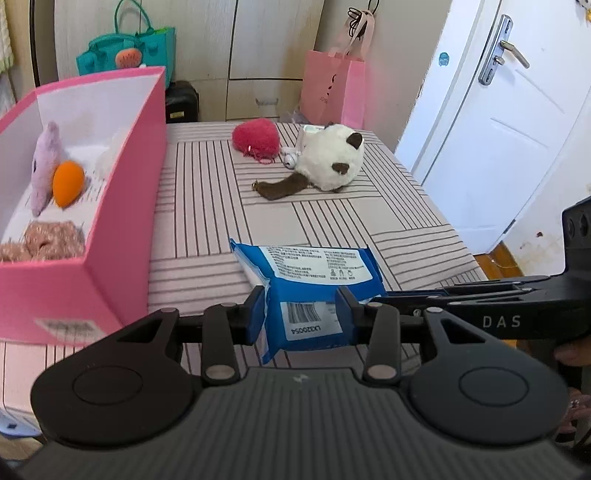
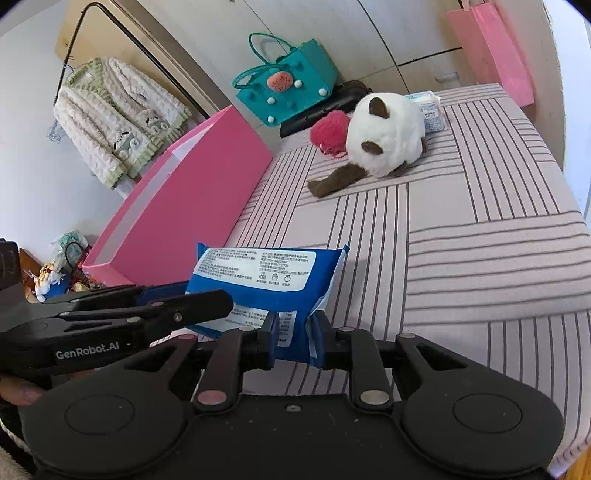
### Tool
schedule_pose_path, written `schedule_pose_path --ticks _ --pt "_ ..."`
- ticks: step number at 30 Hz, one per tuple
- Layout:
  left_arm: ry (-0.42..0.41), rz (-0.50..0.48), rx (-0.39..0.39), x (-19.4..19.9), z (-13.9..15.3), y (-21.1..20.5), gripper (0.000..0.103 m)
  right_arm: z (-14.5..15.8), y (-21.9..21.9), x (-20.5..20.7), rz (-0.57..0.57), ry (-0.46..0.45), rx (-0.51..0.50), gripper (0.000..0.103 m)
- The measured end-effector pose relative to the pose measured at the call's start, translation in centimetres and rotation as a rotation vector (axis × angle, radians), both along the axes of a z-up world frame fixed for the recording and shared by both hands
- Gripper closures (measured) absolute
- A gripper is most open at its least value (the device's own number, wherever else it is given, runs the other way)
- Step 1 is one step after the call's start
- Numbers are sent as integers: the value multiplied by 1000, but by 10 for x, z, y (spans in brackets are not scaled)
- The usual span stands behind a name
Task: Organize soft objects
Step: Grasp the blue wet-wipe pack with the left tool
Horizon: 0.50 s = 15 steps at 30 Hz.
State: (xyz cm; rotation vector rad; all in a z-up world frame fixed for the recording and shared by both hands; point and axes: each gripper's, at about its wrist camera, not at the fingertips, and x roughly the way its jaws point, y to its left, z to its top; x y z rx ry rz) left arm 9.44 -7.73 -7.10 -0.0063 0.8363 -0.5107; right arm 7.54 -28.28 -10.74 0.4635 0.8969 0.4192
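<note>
Blue plastic tissue pack (image 1: 306,291), long axis across both claws: pinched by left claw (image 1: 301,314) and right claw (image 2: 293,334), held above striped table (image 1: 332,221); open pink cardboard box (image 1: 122,206) leftward, nearer left claw.

This is a lived-in room of a home, most likely a bedroom. A fleecy cardigan (image 2: 122,122) hangs from a black garment rail (image 2: 122,29) against wooden wardrobe doors (image 1: 258,44). A white panelled door (image 1: 517,129) with a lever handle stands beside a table under a striped cloth (image 1: 207,206), with plush toys, a teal tote bag (image 2: 288,85) and a pink gift bag (image 1: 332,88) around.
</note>
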Motion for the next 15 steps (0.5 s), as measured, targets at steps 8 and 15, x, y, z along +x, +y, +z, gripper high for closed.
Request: schedule_pose_path --ticks 8,15 --pt "3 3 -30 -14 14 24 65 20 21 -14 61 11 -22 76" --pt "5 13 -41 -29 27 47 65 36 43 -31 108 18 -33 76"
